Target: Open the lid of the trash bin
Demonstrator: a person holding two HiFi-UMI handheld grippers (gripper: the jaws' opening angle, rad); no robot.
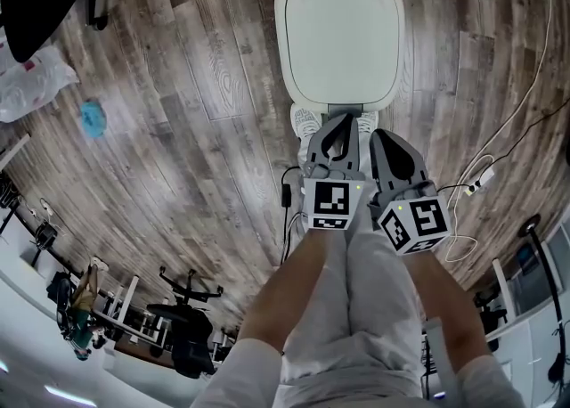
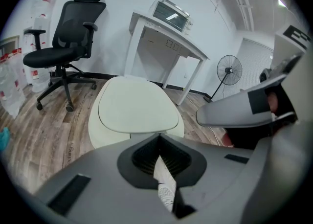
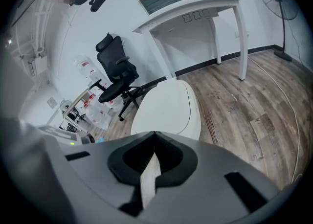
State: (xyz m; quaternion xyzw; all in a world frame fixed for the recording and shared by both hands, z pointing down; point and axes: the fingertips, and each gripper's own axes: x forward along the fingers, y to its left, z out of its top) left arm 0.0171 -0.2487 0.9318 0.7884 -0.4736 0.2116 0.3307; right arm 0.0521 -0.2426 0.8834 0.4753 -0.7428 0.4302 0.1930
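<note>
Trash bin lid [image 1: 338,36] down, just ahead of left hand-held gripper [image 1: 342,121], right hand-held gripper [image 1: 382,137]; both closed, empty.

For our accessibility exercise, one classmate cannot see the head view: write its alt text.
A white trash bin with its lid closed stands on a wooden floor. Just short of it, the left gripper and right gripper are held side by side, jaws together, above the person's legs.
</note>
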